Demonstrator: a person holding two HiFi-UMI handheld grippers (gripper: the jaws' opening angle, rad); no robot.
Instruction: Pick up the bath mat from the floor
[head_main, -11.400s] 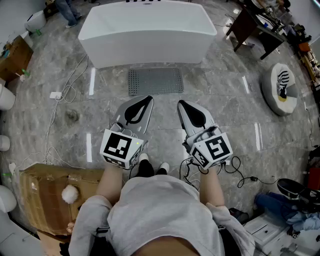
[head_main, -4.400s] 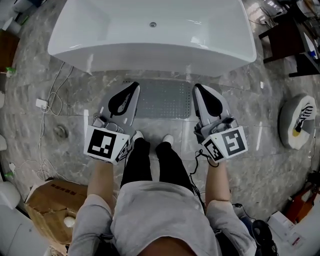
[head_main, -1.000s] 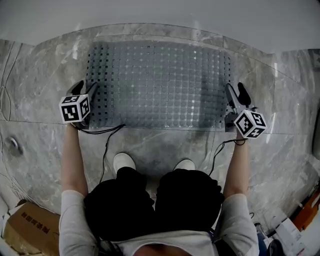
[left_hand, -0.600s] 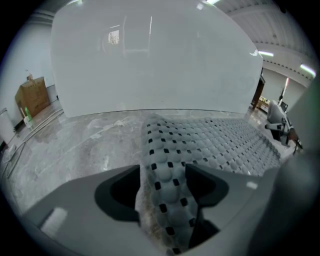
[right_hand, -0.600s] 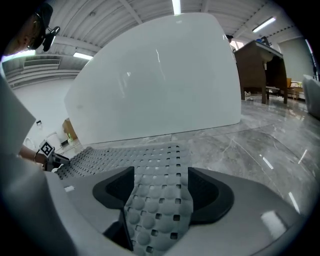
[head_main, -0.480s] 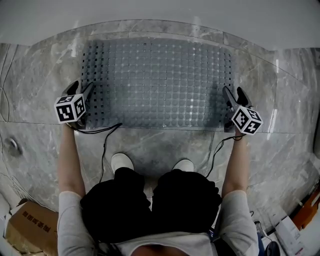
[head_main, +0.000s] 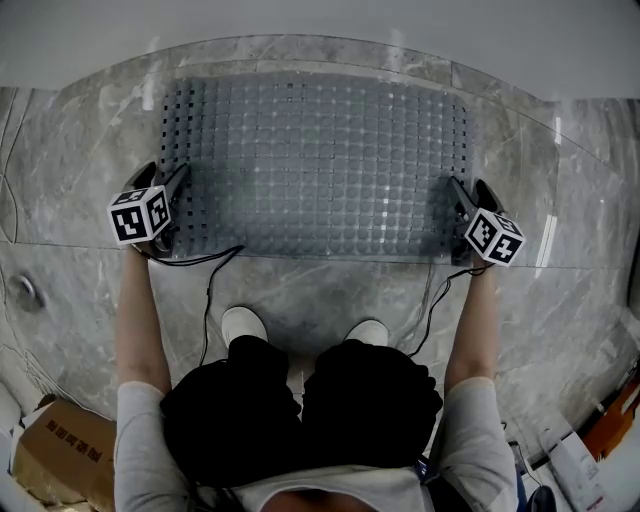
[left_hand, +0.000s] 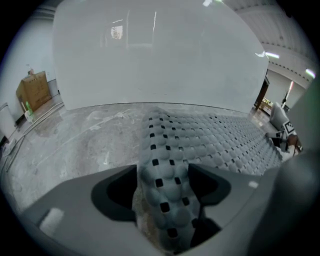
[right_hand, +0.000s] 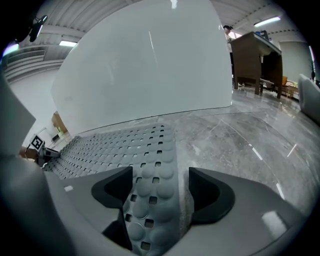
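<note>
At bath mat (head_main: 315, 165) short ends on floor (head_main: 320, 290): L gripper (head_main: 168, 176) + R gripper (head_main: 468, 188) fingers just opened wide, straddling edge, no clamp yet; prob set for even 2-end lift.

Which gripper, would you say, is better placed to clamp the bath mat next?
Probably the left gripper: both grippers have just been opening astride the bath mat, but its edge seems humped between the left fingers, while at the right gripper it lies flat.

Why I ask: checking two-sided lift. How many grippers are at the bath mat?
2. On the bath mat, the left gripper is at the left edge, the right gripper at the right edge. Their jaws have just been opening, mat edge between each pair.
</note>
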